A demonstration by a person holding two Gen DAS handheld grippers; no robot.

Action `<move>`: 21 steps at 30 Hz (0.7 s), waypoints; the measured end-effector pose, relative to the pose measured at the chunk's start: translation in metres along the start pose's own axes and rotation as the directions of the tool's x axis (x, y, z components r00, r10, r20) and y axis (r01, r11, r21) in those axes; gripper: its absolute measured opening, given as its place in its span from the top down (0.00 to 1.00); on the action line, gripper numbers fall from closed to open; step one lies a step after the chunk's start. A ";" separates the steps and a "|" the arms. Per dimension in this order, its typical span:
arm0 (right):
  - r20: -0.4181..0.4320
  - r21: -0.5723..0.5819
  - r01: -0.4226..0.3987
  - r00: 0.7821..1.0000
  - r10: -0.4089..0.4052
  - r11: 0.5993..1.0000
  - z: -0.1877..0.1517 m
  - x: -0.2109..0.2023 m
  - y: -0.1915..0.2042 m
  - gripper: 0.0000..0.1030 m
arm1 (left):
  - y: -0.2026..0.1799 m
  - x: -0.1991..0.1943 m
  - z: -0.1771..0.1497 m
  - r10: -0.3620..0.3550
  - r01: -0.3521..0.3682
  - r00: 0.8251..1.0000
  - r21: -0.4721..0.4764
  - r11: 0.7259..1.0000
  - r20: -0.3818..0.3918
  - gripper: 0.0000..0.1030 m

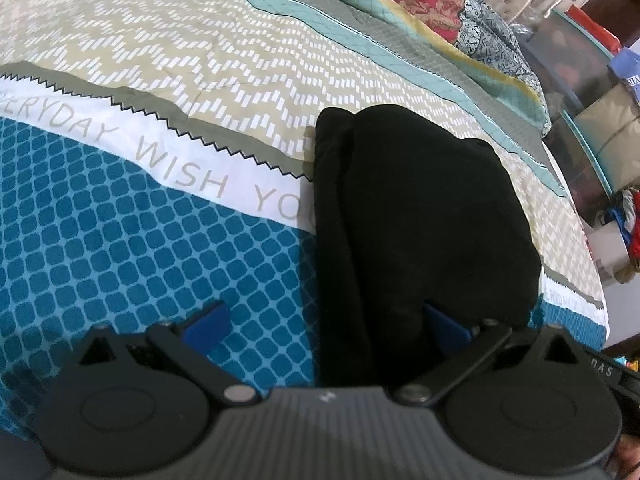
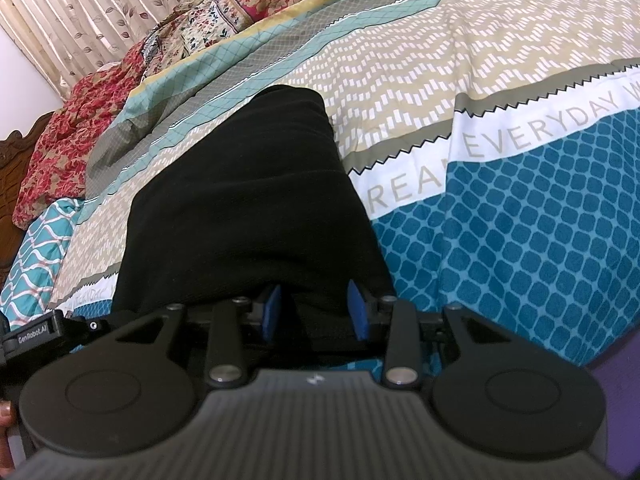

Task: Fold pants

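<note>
The black soft fabric pants [image 2: 248, 208] lie on the patterned teal, beige and white bed cover [image 1: 120, 240], already gathered into a compact, thick bundle, so most of the folding seems done. The right gripper [image 2: 314, 312] has its blue pads partly closed, with the near edge of the bundle pinched between them. The left gripper [image 1: 326, 326] stands wide open: one pad is over the bare cover, the other lies against the side of the pants, and it grips nothing. What probably remains is a last fold or a little smoothing.
</note>
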State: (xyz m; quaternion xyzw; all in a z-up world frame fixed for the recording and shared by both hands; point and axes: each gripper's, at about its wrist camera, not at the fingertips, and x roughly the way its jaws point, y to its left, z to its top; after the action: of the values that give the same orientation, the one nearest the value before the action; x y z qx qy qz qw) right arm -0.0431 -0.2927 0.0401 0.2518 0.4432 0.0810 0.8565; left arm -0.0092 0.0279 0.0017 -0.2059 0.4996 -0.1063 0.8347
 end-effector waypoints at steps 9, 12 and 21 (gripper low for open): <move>0.000 0.001 -0.001 1.000 0.001 1.000 0.000 0.000 0.000 0.61 | -0.002 0.001 0.002 0.004 -0.003 1.000 0.029 1.000 -0.010 0.00; 0.001 0.003 -0.002 1.000 0.002 1.000 -0.001 0.000 0.001 0.61 | -0.005 0.000 0.002 0.015 -0.015 1.000 0.046 0.999 -0.003 0.00; 0.008 0.010 -0.003 1.000 0.002 1.000 -0.003 -0.001 0.003 0.60 | -0.020 -0.008 0.001 0.086 -0.090 0.996 0.131 0.987 0.035 0.00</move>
State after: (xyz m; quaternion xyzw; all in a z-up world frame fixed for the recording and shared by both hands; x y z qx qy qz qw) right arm -0.0458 -0.2893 0.0412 0.2569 0.4397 0.0789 0.8570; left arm -0.0113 0.0135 0.0172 -0.1296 0.4878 -0.0992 0.8576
